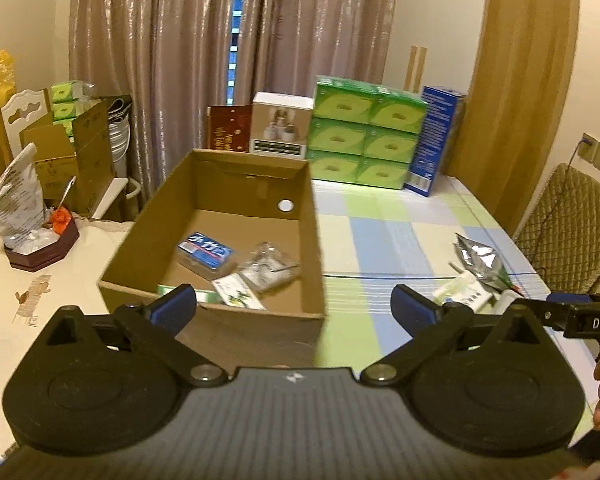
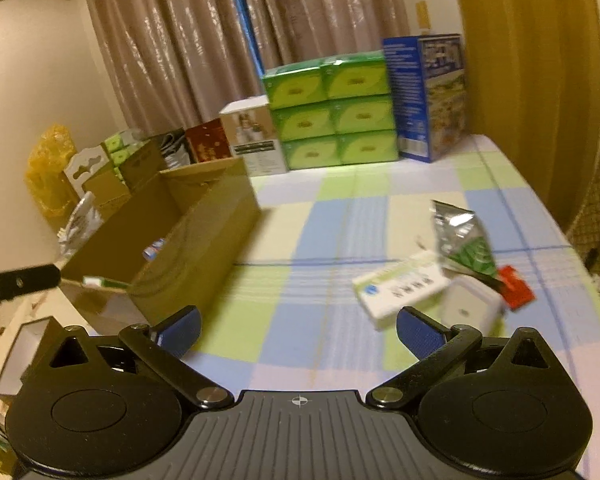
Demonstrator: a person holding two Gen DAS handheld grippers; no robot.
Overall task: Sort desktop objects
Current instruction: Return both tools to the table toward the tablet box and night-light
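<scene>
Both wrist views angled down over the table; cardboard box, green packs shared

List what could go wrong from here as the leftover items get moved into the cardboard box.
1. The silver foil pouch, white carton, white case and red packet overlap, so the open right gripper may drag a neighbour.
2. The cardboard box sits close before the open left gripper; a careless move could push it.
</scene>
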